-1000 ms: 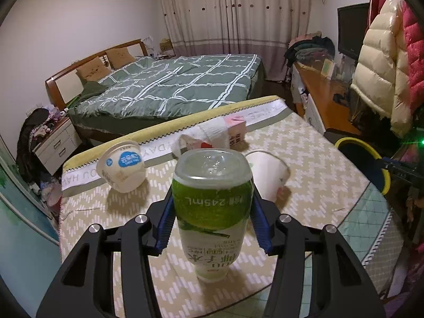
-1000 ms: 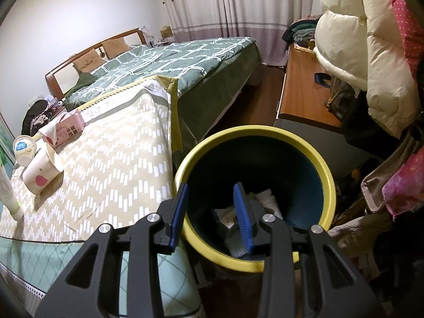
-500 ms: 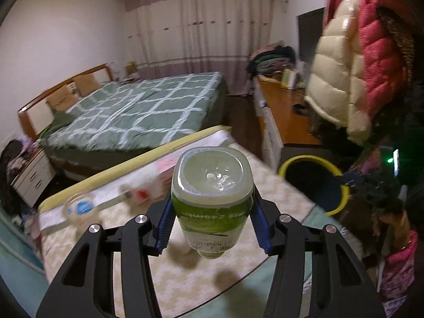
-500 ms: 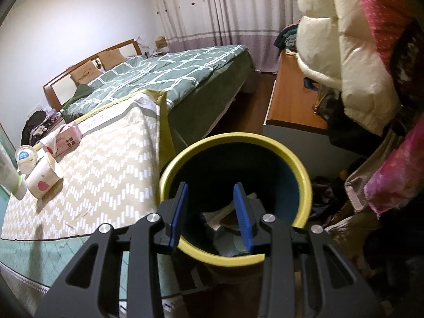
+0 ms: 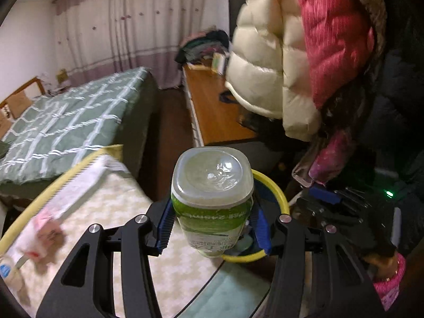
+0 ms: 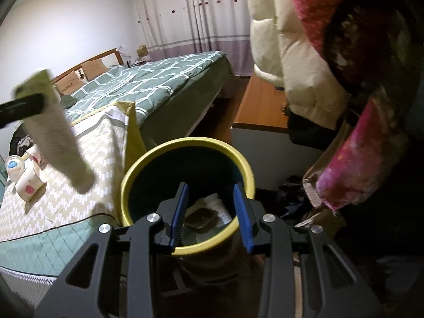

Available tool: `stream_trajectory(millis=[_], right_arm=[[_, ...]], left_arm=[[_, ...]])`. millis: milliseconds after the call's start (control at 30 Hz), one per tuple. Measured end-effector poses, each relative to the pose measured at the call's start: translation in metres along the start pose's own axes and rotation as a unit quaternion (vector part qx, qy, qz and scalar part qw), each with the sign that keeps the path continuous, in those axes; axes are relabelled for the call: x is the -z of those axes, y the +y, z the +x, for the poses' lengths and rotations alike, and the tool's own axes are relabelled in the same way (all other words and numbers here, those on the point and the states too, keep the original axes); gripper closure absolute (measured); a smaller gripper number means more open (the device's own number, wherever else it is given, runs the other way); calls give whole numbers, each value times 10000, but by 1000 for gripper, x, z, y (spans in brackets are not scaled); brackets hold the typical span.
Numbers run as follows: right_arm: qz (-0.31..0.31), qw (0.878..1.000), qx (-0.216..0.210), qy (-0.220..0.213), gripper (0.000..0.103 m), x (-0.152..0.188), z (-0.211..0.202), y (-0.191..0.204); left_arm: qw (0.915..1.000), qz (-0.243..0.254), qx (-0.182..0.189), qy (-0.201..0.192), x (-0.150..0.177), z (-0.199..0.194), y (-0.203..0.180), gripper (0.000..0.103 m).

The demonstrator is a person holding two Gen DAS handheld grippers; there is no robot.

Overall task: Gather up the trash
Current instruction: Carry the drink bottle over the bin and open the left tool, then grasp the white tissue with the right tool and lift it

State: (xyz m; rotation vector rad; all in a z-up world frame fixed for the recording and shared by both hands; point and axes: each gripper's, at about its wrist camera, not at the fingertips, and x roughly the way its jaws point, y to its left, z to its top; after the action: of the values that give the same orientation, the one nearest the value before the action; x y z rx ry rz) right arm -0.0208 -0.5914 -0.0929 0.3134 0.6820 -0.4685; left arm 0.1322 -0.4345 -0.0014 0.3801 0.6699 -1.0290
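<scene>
My left gripper point(image 5: 213, 225) is shut on a green-labelled plastic bottle point(image 5: 212, 185), its base towards the camera. The bottle hangs over the table's corner, right beside the yellow-rimmed dark bin point(image 5: 278, 196). In the right wrist view the same bottle point(image 6: 57, 132) shows blurred at the upper left, tilted, to the left of the bin point(image 6: 185, 143). My right gripper point(image 6: 212, 206) hovers open above the bin's near rim with nothing between its fingers. Trash point(image 6: 205, 213) lies inside the bin. A yoghurt cup point(image 6: 12, 164), a paper cup point(image 6: 27, 185) and a pink carton point(image 6: 34, 153) lie on the table.
The table point(image 6: 87, 159) with a zigzag cloth stands left of the bin. Behind it is a bed point(image 6: 159, 84) with a green quilt. A wooden desk point(image 5: 214, 111) runs along the right wall. Puffy jackets point(image 5: 304, 53) hang low over the bin's right side. A hand point(image 5: 381, 262) holds the right gripper point(image 5: 326, 204).
My left gripper has lifted the bottle off the table and swung it right, towards the bin. The right gripper drifted slightly, so the bin sits further left in its view.
</scene>
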Motion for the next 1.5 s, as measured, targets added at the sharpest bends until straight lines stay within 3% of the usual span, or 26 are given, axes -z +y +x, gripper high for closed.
stream_trajectory(millis=[167, 300, 333, 367, 433, 667, 867, 1033, 1233, 1500], right_arm=[[135, 9999, 42, 50, 63, 4, 4, -16], [189, 9997, 127, 111, 61, 6, 9, -24], [195, 9997, 125, 127, 60, 6, 10, -25], [194, 9996, 130, 144, 58, 6, 11, -25], [171, 9997, 123, 143, 58, 5, 10, -22], [24, 9999, 30, 95, 57, 2, 6, -1], [-220, 9997, -92, 87, 57, -6, 6, 29], [-436, 9988, -210, 84, 57, -13, 8, 62], [-780, 9963, -348, 89, 56, -20, 14, 112], [-1237, 9903, -621, 153, 56, -32, 25, 177]], left_arm=[[9989, 72, 106, 441, -3, 64, -22, 52], [9972, 62, 118, 729, 3, 93, -26, 51], [9969, 40, 68, 781, 5, 97, -26, 42], [9969, 20, 5, 786, 6, 98, -26, 23], [9978, 20, -116, 645, 9, 90, -25, 15], [9989, -136, -339, 287, 27, 23, 6, 11], [9947, -661, -781, -61, 69, -53, 62, 6], [9799, -1259, -1523, -277, 120, -116, 125, 5], [9506, -1739, -2529, -458, 181, -174, 189, 5], [9127, -2432, -3256, -423, 246, -201, 260, 5]])
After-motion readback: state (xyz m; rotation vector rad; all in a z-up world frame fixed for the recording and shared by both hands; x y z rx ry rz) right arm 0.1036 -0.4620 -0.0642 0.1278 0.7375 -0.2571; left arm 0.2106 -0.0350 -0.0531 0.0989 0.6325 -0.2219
